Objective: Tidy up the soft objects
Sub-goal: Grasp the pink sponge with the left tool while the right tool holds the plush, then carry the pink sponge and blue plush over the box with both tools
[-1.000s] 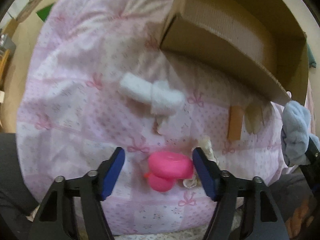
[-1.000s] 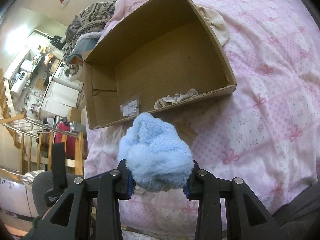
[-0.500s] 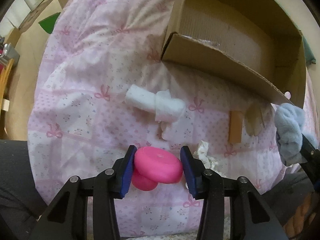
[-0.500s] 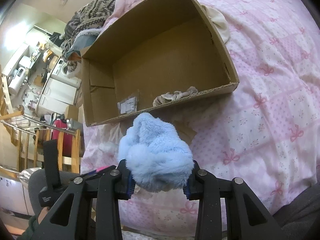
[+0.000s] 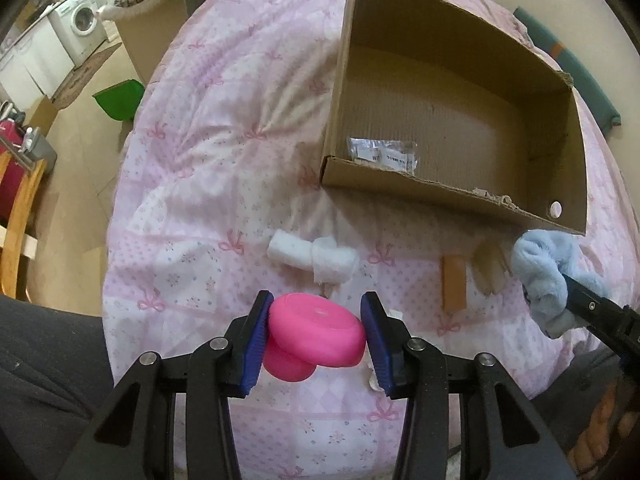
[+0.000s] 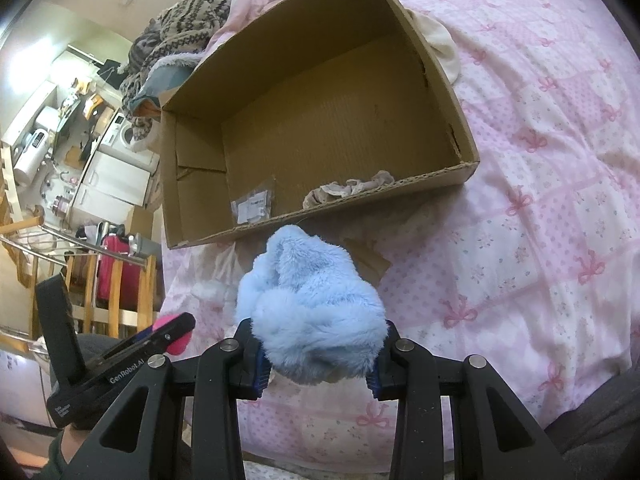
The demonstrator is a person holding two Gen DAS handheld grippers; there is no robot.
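Right gripper (image 6: 318, 364) clamps the fluffy blue sock (image 6: 312, 316) just short of the open cardboard box (image 6: 320, 112) on the bed (image 6: 540, 200)

Beyond your bed stood a washing machine (image 5: 82, 20), a green dustpan (image 5: 119, 100), a red suitcase (image 6: 116, 276) and a wooden chair (image 5: 18, 216); patterned knitwear (image 6: 180, 24) lay heaped.

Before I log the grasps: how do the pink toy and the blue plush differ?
The pink toy is smooth and mushroom-shaped; the blue plush is fluffy and shapeless. The toy sits in the left gripper, the plush in the right gripper. Both are clamped, outside the box.
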